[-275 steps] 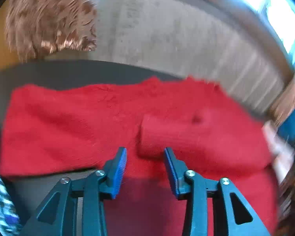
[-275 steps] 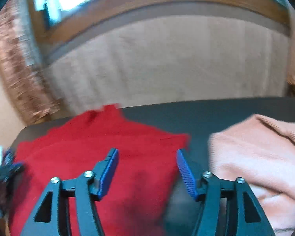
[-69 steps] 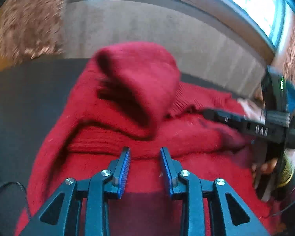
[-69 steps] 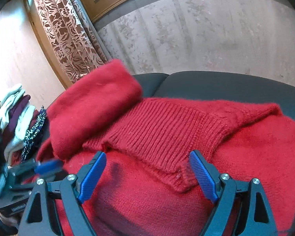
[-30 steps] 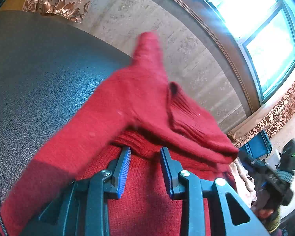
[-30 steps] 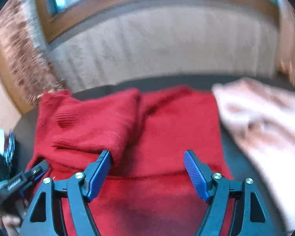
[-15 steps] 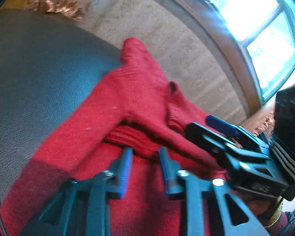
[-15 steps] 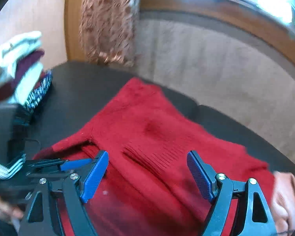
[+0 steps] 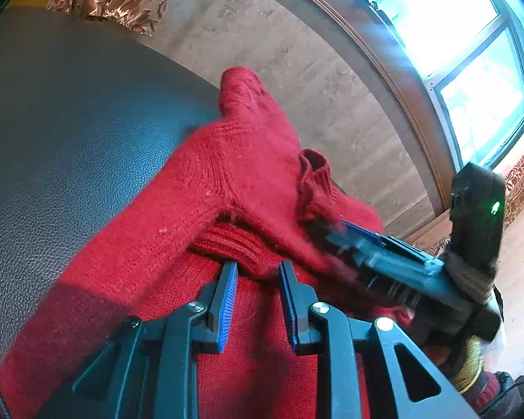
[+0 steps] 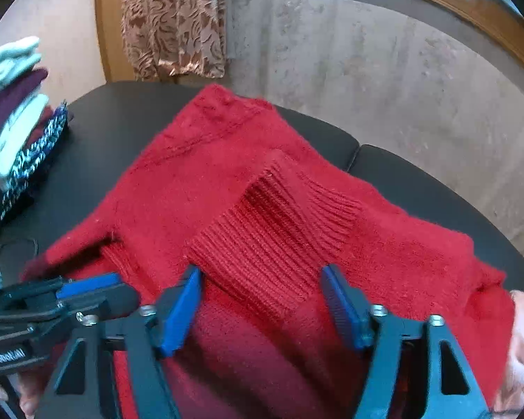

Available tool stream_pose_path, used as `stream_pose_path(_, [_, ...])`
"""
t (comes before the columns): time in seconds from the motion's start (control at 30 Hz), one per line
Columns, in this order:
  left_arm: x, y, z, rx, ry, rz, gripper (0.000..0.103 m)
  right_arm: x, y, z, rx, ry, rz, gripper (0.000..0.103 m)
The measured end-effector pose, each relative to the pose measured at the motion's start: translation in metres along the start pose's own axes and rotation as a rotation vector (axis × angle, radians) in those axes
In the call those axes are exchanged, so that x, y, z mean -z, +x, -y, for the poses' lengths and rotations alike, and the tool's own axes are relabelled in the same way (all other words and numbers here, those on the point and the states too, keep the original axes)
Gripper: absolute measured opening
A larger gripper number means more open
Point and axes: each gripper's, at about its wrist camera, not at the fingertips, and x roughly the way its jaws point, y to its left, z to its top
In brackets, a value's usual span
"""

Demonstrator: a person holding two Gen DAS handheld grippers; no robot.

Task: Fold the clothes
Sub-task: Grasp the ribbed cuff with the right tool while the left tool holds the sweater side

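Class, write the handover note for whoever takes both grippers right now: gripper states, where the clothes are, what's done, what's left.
Left gripper: narrow gap, not clamped, at the ribbed fold of the red sweater.
Right gripper: open, over the ribbed cuff.
Sweater lies on the black surface; sleeves folded in across the body.
Folded stack on the left, pink garment on the right.
Left: fold the body, stack it.

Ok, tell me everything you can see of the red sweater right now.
The sweater is a fuzzy red knit, partly folded on the dark padded surface. A sleeve is laid across the body, its ribbed cuff on top. The right gripper is open over the cuff; the left gripper has its jaws narrowly apart at a ribbed fold. A pink garment lies at its right edge.
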Motion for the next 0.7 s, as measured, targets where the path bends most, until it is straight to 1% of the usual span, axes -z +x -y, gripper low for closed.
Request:
stream_pose_path(0.03, [0.000,-0.001,0.000,0.000,0.000,0.000,0.023,-0.003,-0.005,0.009,-0.040,0.059,0.013,0.022])
stream_pose_path(0.07, [-0.001,-0.001,0.001,0.000,0.000,0.000,0.023,-0.006,-0.011,0.018,-0.073,0.117,0.030,0.012])
stream_pose_path(0.1, [-0.001,-0.002,0.001,0.000,0.001,-0.001,0.023,-0.008,-0.020,0.027,-0.084,0.169,0.058,0.012])
stream_pose_path(0.17, [-0.001,-0.002,0.002,0.000,0.001,-0.001,0.023,-0.009,-0.042,0.049,-0.063,0.249,0.128,0.012])
stream_pose_path(0.23, [-0.001,-0.003,0.003,0.002,0.001,-0.002,0.023,-0.002,-0.063,0.077,-0.039,0.341,0.180,0.012])
stream_pose_path(0.3, [-0.002,-0.004,0.003,0.006,-0.003,-0.004,0.024,0.015,-0.084,0.111,-0.026,0.474,0.227,0.012])
stream_pose_path(0.37, [-0.002,-0.006,0.004,0.014,-0.010,-0.011,0.030,0.039,-0.095,0.140,-0.012,0.589,0.246,0.012])
stream_pose_path(0.4, [-0.004,-0.007,0.007,0.024,-0.018,-0.022,0.035,0.054,-0.097,0.152,-0.007,0.638,0.246,0.012])
stream_pose_path(0.43, [-0.005,-0.009,0.009,0.036,-0.030,-0.032,0.037,0.070,-0.095,0.160,-0.009,0.680,0.238,0.012])
stream_pose_path(0.5, [-0.009,-0.018,0.017,0.097,-0.060,-0.017,0.038,0.100,-0.089,0.174,-0.028,0.759,0.219,0.012])
stream_pose_path(0.53, [-0.011,-0.021,0.020,0.105,-0.060,-0.007,0.039,0.114,-0.086,0.180,-0.045,0.799,0.215,0.013])
stream_pose_path(0.63, [-0.017,-0.010,0.023,0.062,-0.058,-0.044,0.042,0.148,-0.074,0.191,-0.140,0.921,0.239,0.017])
stream_pose_path(0.67, [-0.019,-0.005,0.022,0.052,-0.077,-0.066,0.042,0.156,-0.071,0.193,-0.186,0.962,0.261,0.020])
stream_pose_path(0.7, [-0.021,-0.003,0.020,0.059,-0.098,-0.071,0.042,0.162,-0.069,0.195,-0.226,0.993,0.283,0.022])
